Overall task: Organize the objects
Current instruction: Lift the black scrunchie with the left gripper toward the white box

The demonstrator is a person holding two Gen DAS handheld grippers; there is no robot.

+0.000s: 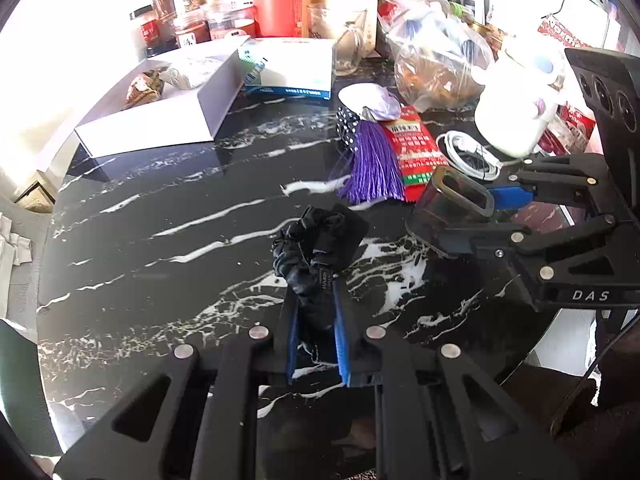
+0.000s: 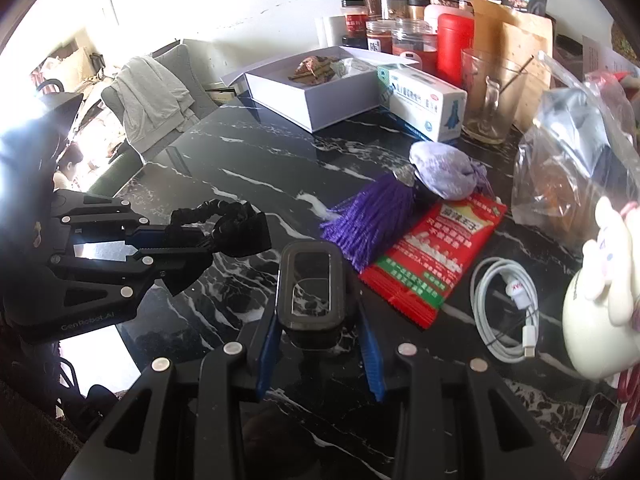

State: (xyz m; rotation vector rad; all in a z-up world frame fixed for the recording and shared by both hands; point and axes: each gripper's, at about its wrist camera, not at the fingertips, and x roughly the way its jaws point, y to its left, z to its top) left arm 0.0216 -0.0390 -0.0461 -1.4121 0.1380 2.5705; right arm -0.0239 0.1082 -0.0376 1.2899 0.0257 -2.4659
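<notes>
Between my left gripper's [image 1: 318, 308] blue pads [image 1: 341, 344], a black scrunchie [image 1: 310, 252] is pinched tight, lifted above the marble table [image 1: 160, 240]. Through the right wrist camera, my right gripper [image 2: 316, 320] clamps a dark transparent case [image 2: 311, 286] by its sides; purple tassel [image 2: 360, 216] and red packet [image 2: 432, 256] lie just beyond.

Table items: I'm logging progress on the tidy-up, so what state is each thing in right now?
Left tongs: shut on the black scrunchie.
Black scrunchie: held, lifted off the table.
Right tongs: shut on the smoked container.
Smoked container: held, open, empty.
White box: lid off, items inside.
Glass mug: upright, looks empty.
White cable: coiled, lying flat.
Red packet: sealed, flat.
</notes>
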